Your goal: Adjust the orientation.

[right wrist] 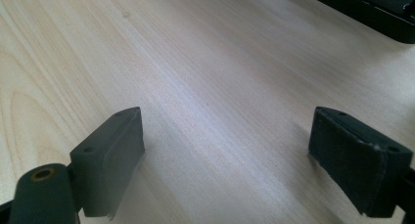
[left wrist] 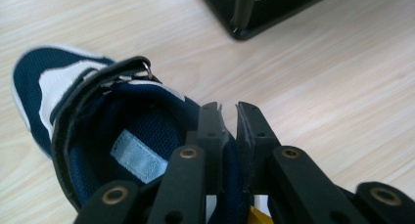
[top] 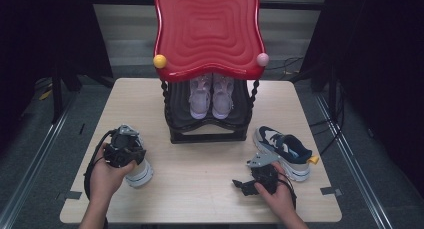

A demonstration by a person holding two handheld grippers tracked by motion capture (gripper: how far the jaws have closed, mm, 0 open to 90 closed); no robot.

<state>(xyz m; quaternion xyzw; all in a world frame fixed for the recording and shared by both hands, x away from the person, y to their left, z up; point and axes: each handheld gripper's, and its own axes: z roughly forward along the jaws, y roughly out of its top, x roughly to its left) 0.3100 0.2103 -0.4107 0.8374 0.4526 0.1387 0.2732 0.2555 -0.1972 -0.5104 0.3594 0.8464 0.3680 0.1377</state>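
Left hand-held gripper (left wrist: pixel 229 111) clamped on navy shoe (left wrist: pixel 98 136) collar, right hand-held gripper (right wrist: pixel 227 155) wide

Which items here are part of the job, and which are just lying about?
Likely in the job: left gripper, navy shoe it pinches, second navy shoe, shoe rack, open right gripper.
Lying about: pink shoes on rack, floor cables.

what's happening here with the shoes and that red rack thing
A person at a light wooden table holds a two-jaw gripper in each hand. The left gripper has its jaws nearly closed on the collar of a navy and white sneaker near the table's left front. The right gripper is open over bare wood, beside the matching navy and white sneaker on the right. A pair of pale pink sneakers sits on a black shelf rack under a red wavy top.
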